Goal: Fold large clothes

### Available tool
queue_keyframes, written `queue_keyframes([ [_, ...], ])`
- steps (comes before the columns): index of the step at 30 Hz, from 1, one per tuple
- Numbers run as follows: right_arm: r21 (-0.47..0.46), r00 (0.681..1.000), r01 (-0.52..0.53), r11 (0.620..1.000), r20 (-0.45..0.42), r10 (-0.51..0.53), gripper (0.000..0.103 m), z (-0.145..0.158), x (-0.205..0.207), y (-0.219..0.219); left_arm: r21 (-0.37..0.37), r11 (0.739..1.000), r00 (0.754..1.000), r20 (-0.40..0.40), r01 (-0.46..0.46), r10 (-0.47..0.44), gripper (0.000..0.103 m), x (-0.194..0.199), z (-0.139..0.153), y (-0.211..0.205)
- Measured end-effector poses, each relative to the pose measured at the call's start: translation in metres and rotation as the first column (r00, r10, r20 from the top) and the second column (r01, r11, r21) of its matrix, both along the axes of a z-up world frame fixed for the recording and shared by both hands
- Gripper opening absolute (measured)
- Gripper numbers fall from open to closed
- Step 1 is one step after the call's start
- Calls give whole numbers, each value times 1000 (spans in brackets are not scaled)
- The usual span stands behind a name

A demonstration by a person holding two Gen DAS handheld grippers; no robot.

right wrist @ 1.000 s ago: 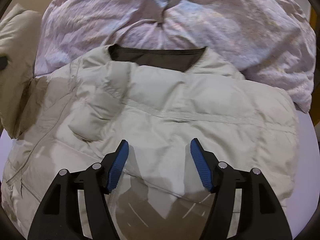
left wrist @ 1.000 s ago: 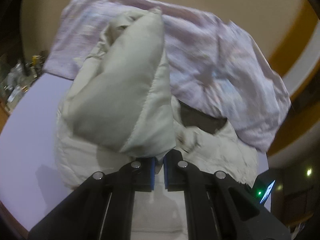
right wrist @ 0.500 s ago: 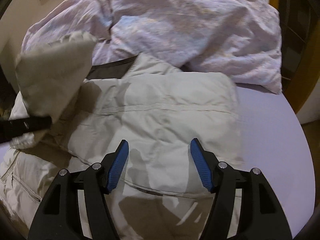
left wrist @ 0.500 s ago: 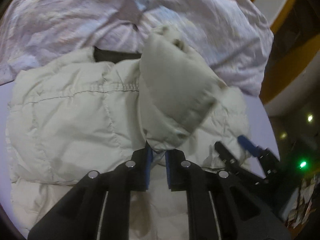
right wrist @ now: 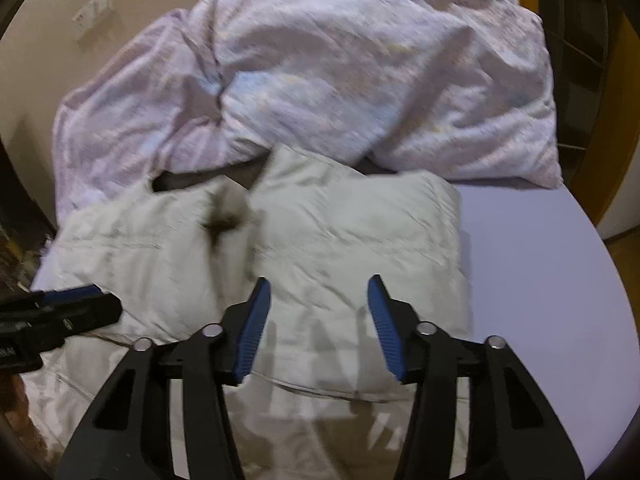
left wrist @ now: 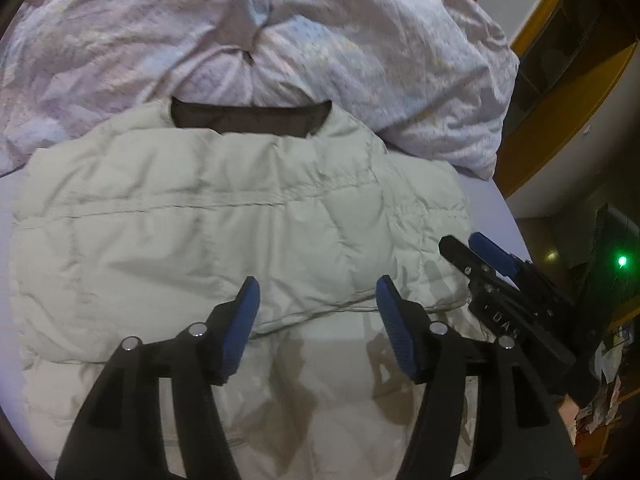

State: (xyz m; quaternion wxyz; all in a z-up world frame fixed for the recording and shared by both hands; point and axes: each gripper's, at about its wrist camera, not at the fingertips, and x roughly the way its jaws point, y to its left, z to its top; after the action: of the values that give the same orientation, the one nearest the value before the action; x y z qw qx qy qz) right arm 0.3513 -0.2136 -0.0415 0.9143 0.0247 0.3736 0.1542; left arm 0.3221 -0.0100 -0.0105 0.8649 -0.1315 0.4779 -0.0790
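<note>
A cream puffer jacket [left wrist: 200, 220] lies flat on the lavender surface [right wrist: 540, 280], its dark brown collar [left wrist: 248, 118] pointing away from me. A sleeve lies folded over its body, the edge just past my left gripper [left wrist: 318, 280]. That gripper's jaws are opening, with nothing between the blue pads. My right gripper [right wrist: 319, 280] hovers over the jacket [right wrist: 340, 232] near its right side; its jaws are closing with nothing gripped. Each gripper shows in the other's view: the right gripper [left wrist: 460, 240] at the jacket's right edge, the left gripper [right wrist: 108, 298] at its left. A blurred dark smudge [right wrist: 224, 220] sits mid-jacket.
A crumpled pink-white duvet [left wrist: 320, 40] is piled behind the collar, also filling the far side as the duvet [right wrist: 360, 60]. Orange-brown woodwork [left wrist: 560, 80] curves along the right. A green light [left wrist: 621, 261] glows at the right. A wall socket [right wrist: 92, 12] sits upper left.
My left gripper carried the sleeve across the jacket, opened and let it go; the sleeve now lies flat. My right gripper shifted toward the jacket's right side and its jaws narrowed.
</note>
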Motion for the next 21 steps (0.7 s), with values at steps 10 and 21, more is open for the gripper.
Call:
queue_keyframes([
  [10, 39, 988, -155, 987, 23, 154, 28, 3, 3, 70, 71, 991, 994, -2, -112, 112, 62, -5, -1, 54],
  [21, -111, 983, -133, 985, -141, 117, 22, -56, 31, 92, 79, 988, 990, -27, -134, 136, 62, -5, -17, 78],
])
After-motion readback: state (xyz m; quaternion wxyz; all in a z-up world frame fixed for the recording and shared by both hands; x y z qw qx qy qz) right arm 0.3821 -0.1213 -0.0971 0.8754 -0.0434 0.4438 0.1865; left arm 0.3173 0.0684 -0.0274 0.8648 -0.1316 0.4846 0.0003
